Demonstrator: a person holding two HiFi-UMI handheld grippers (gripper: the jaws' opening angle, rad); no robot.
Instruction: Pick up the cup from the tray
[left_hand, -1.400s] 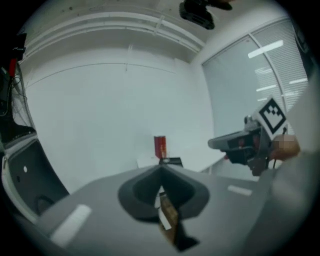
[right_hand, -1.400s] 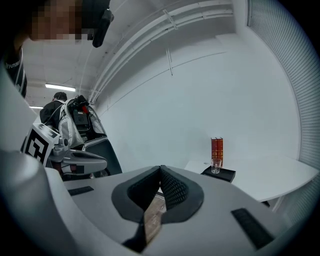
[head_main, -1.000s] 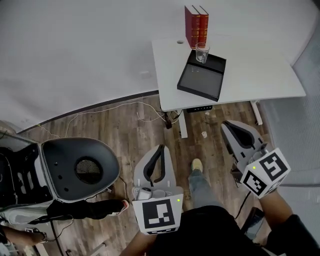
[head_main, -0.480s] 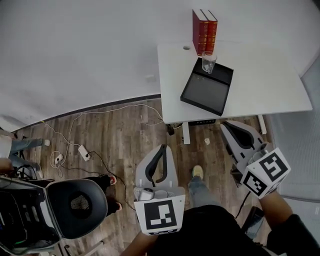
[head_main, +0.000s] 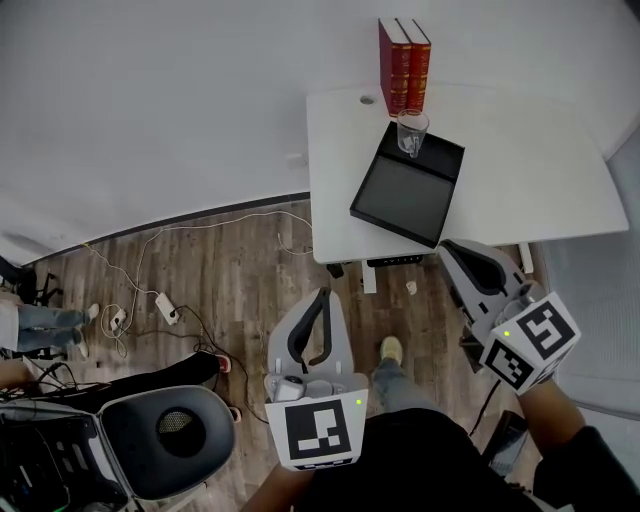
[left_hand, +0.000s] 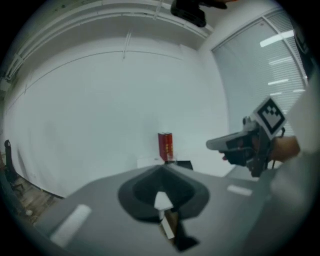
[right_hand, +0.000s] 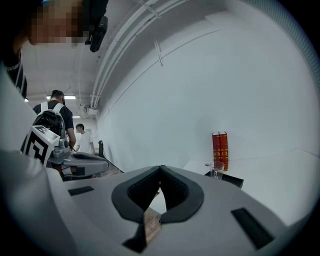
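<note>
A clear glass cup (head_main: 411, 131) stands upright in the far corner of a black tray (head_main: 400, 195) on a white table (head_main: 520, 170). Both grippers hang over the wooden floor, well short of the table. My left gripper (head_main: 322, 294) is shut with nothing in it, its tips meeting in the left gripper view (left_hand: 162, 168). My right gripper (head_main: 451, 246) is closer to the table's front edge, its jaws also together and empty (right_hand: 160, 167). The right gripper view shows the cup (right_hand: 216, 170) and the tray (right_hand: 228, 179) far ahead.
Two red books (head_main: 403, 65) stand upright just behind the tray. A grey office chair (head_main: 165, 440) sits at the lower left. Cables and a power strip (head_main: 165, 305) lie on the floor. People (right_hand: 55, 120) stand far off in the right gripper view.
The table and tray have come nearer and look larger. The office chair has slid to the lower left of the view. Both grippers stay shut.
</note>
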